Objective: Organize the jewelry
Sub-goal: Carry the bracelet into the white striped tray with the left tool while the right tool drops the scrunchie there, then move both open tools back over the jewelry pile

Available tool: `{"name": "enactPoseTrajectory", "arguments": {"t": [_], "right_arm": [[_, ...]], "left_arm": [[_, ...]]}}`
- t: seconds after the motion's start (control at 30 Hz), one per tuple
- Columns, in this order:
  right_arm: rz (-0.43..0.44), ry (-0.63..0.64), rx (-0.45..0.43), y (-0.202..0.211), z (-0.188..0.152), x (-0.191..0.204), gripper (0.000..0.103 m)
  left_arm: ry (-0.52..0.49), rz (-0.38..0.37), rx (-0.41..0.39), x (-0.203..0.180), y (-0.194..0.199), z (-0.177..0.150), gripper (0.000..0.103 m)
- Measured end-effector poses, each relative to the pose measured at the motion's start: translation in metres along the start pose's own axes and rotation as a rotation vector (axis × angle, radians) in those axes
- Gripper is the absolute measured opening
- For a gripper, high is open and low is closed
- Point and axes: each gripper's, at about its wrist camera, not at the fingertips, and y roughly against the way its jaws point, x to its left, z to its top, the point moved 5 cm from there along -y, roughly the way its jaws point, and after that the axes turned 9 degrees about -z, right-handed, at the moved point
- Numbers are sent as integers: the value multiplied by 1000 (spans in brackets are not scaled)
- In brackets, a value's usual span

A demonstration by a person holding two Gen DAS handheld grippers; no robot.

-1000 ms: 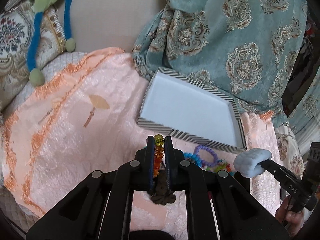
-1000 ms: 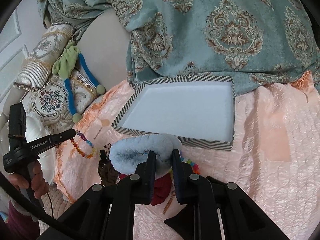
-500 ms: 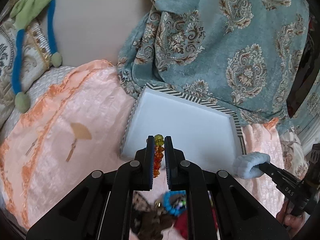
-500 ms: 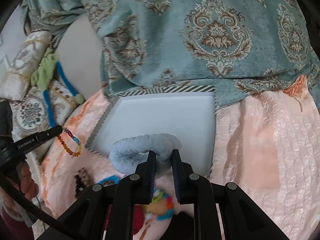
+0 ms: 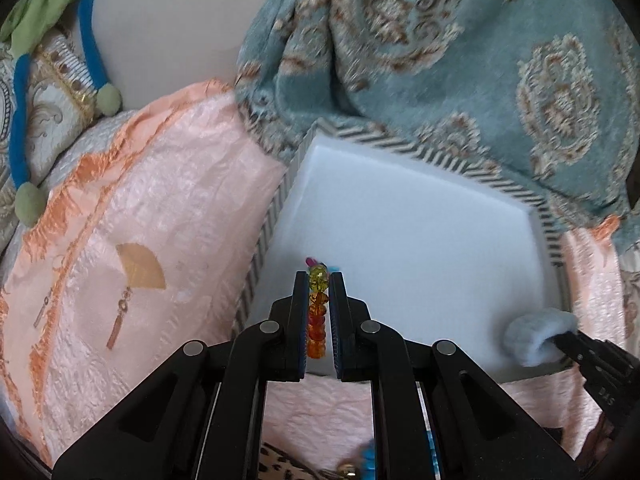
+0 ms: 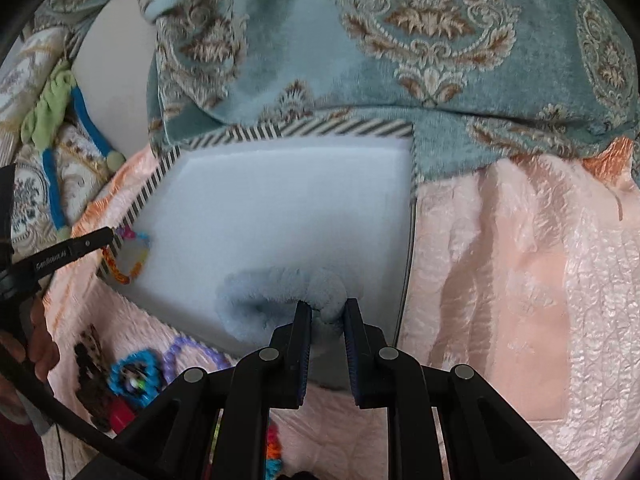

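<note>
Both hand-held grippers have moved forward over the striped tray (image 6: pixel 160 174) since a second ago; we now hang above its white pad instead of the pink bedspread (image 6: pixel 520 264). Count: one tray, two items held. Left hand-held gripper (image 5: pixel 319 280) pinches one beaded bracelet (image 5: pixel 317 312), loop dangling at the tray's left edge. Right hand-held gripper (image 6: pixel 325 312) clamps one fluffy blue scrunchie (image 6: pixel 280 296) over the tray's near side. Leftover pile (image 6: pixel 132 376) sits on the bedspread, near-left of the tray.

Peach quilted bedspread (image 5: pixel 168 216), teal damask blanket (image 6: pixel 420 40), embroidered pillow (image 5: pixel 48 92), daylight.
</note>
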Motion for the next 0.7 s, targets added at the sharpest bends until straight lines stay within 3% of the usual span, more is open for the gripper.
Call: {"name": "enactPoseTrajectory", "arguments": {"t": [0.13,0.17,0.2,0.27,0.3,0.7], "right_arm": [[-12,1,14,-3,-8,-5,15],[-5,-6,11,-1,-9,-7,17],[0,-9,6,2,-10,-7,18],[-14,-5,-10,10,-10,-8,37],[-4,-9,-29,16,-11,-8,40],[35,-40,-84,65,-23,7,45]], "left_arm": [[39,-5,8,9,-6,-8,10],[47,-13,9,10,-6,-9,15],[52,-18,9,10,-6,-10,28],[57,-31,8,9,-5,-11,44],[54,-38,8,7,-3,-12,47],[6,5,-58,0,57,-27,50]]}}
